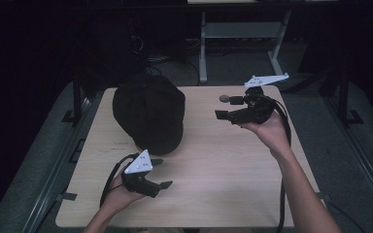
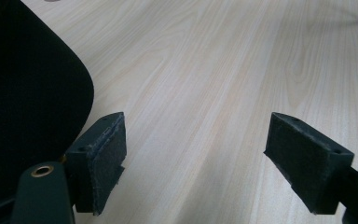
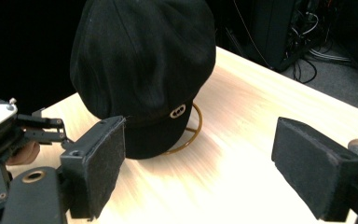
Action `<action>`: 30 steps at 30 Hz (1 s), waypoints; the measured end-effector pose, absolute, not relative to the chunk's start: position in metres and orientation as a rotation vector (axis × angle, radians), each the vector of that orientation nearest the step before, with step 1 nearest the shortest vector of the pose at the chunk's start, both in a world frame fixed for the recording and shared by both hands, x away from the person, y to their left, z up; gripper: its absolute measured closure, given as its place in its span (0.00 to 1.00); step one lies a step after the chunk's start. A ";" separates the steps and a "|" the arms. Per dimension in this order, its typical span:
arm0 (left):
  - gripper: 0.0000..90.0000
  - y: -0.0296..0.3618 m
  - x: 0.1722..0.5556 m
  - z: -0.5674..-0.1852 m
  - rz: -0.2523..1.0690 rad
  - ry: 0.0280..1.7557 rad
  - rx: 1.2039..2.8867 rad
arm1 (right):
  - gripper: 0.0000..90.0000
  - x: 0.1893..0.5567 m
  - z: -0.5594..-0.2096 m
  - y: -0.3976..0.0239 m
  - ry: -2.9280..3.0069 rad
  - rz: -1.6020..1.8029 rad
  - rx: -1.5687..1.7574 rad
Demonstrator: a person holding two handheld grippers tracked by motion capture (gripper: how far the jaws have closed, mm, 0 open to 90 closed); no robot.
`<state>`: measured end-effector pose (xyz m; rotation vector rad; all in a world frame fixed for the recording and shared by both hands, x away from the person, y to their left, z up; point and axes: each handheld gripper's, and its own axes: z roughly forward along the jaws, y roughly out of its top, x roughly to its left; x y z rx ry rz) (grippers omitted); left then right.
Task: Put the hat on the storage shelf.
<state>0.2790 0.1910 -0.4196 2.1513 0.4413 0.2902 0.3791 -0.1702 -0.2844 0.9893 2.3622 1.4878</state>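
A black cap (image 1: 148, 111) sits at the back left of the light wooden table (image 1: 223, 165). In the right gripper view the cap (image 3: 144, 60) rests on a gold wire stand (image 3: 194, 133) and carries a small gold emblem. My left gripper (image 1: 161, 173) is held open just in front of the cap's brim, with nothing between its fingers. In its own view the left gripper (image 2: 193, 158) has the cap (image 2: 28, 93) close beside one pad. My right gripper (image 1: 222, 107) hovers open at the back right and points at the cap. Its own view shows the right gripper (image 3: 200, 163) with bare table between the pads.
A white-framed table leg (image 1: 203, 48) and cables stand on the dark floor beyond the far edge. Metal rails (image 1: 53, 174) run along both sides of the table. In the right gripper view, the left gripper (image 3: 0, 135) and a hand appear at the left.
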 end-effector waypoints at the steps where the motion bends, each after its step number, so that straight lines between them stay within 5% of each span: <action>1: 0.22 0.191 0.279 -0.420 0.289 0.442 2.151 | 0.19 0.378 -0.286 -0.172 2.361 1.484 0.990; 30: 0.22 0.196 0.280 -0.418 0.300 0.456 2.143 | 0.19 0.332 -0.333 -0.221 2.350 1.475 1.072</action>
